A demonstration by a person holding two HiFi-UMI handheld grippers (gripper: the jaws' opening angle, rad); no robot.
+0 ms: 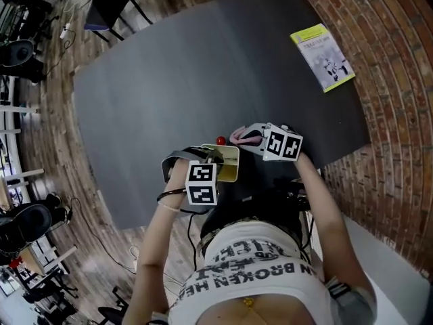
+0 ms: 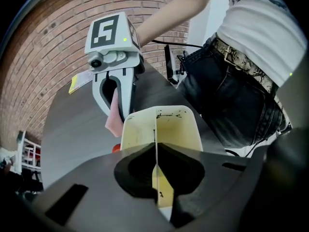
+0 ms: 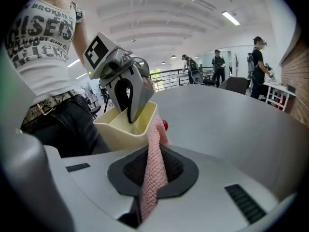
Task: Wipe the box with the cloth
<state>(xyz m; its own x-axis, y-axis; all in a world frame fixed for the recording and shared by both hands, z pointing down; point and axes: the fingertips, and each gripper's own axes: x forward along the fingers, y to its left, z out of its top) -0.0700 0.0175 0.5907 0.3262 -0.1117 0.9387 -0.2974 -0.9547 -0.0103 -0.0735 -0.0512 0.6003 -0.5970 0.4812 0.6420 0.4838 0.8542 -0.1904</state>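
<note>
A cream open-topped box (image 1: 229,164) sits at the near edge of the dark table (image 1: 203,73). My left gripper (image 1: 214,160) is shut on one wall of the box (image 2: 159,129), the thin wall running between the jaws. My right gripper (image 1: 249,138) is shut on a pink cloth (image 1: 239,137) just right of the box. In the right gripper view the cloth (image 3: 154,168) hangs pinched between the jaws and touches the box's (image 3: 123,127) near corner, with the left gripper (image 3: 126,93) reaching into the box from above. In the left gripper view the cloth (image 2: 115,117) dangles from the right gripper (image 2: 116,88) behind the box.
A small red ball (image 1: 220,141) lies on the table just behind the box. A yellow-green booklet (image 1: 323,56) lies at the far right corner. A dark chair (image 1: 108,5) stands beyond the table. People (image 3: 256,66) stand far off in the room.
</note>
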